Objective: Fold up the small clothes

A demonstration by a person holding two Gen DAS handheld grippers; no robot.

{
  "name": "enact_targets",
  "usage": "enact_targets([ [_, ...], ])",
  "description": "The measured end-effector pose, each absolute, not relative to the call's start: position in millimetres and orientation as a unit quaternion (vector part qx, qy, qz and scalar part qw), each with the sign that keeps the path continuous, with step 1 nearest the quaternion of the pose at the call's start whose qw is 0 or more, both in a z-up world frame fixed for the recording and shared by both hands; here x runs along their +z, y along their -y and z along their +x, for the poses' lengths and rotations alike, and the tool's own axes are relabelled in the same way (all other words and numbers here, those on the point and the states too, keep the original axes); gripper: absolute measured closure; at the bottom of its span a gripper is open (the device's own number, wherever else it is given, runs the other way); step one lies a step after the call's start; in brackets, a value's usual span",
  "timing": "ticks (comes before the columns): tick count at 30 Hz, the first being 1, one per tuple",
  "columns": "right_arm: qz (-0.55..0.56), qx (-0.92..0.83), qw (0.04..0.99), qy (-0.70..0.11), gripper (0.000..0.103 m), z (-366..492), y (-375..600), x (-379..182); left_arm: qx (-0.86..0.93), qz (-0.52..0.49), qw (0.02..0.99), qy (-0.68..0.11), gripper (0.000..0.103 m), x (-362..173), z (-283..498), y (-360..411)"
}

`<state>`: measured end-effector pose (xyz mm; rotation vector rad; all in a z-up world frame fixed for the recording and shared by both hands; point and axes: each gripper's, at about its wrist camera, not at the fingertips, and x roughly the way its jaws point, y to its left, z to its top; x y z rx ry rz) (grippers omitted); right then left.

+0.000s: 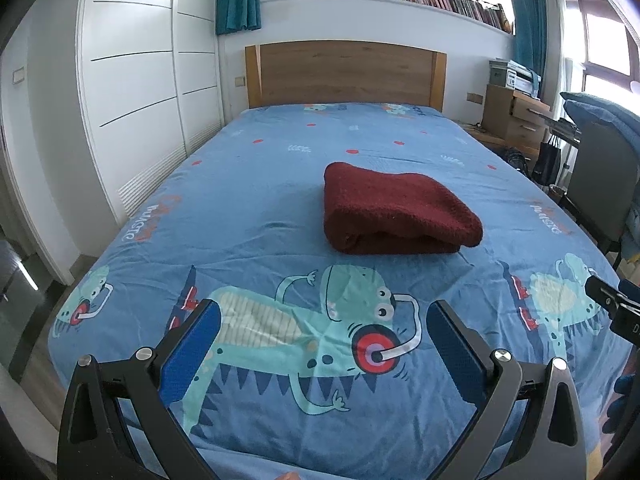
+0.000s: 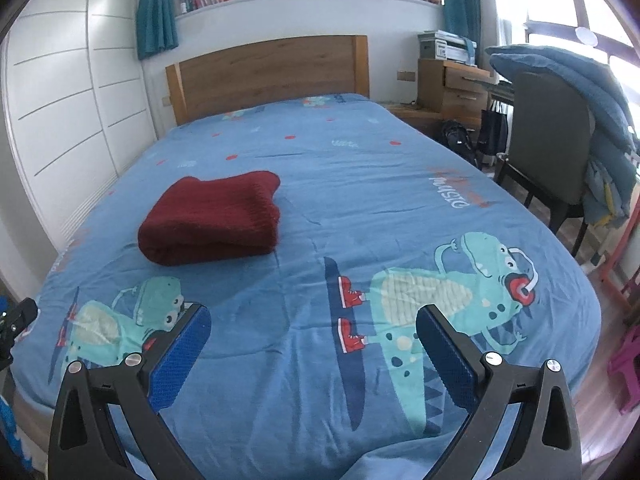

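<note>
A dark red knitted garment (image 1: 394,210) lies folded in a thick rectangle on the blue dinosaur-print bed cover (image 1: 260,208); it also shows in the right wrist view (image 2: 212,218). My left gripper (image 1: 324,312) is open and empty, held above the foot of the bed, well short of the garment. My right gripper (image 2: 314,316) is open and empty too, to the right of the garment and nearer the foot of the bed. The right gripper's tip shows at the right edge of the left wrist view (image 1: 612,304).
A wooden headboard (image 1: 344,74) stands at the far end. White wardrobe doors (image 1: 132,80) line the left side. A dark chair (image 2: 548,140) draped with blue bedding, a wooden drawer unit (image 2: 452,88) and bags stand right of the bed.
</note>
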<state>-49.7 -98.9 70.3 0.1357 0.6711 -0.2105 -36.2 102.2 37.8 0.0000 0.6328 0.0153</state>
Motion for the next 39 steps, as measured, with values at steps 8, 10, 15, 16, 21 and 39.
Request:
enact_targets([
  [8,0.063,-0.105,0.937,-0.326,0.000,-51.7,100.6,65.9,0.019,0.004,0.951,-0.308,0.001,30.9,-34.5,-97.1],
  [10,0.063,-0.106,0.937,-0.326,0.000,-51.6,101.6,65.1,0.023,0.006,0.951,-0.308,0.001,29.4,-33.3,-95.8],
  [15,0.062,-0.113,0.936,-0.327,0.000,-50.0,104.8,63.5,0.022,0.008,0.950,-0.311,0.001,24.3,-30.8,-93.7],
  [16,0.062,-0.114,0.936,-0.327,0.000,-49.7,105.2,63.0,0.021,0.008,0.950,-0.312,0.001,23.4,-30.1,-93.6],
  [21,0.058,-0.118,0.935,-0.330,0.000,-48.4,104.8,60.3,0.019,0.009,0.949,-0.315,0.001,19.3,-27.6,-95.2],
  [39,0.047,-0.109,0.932,-0.342,0.000,-44.7,97.8,51.6,0.017,0.000,0.946,-0.323,0.001,12.0,-24.8,-103.1],
])
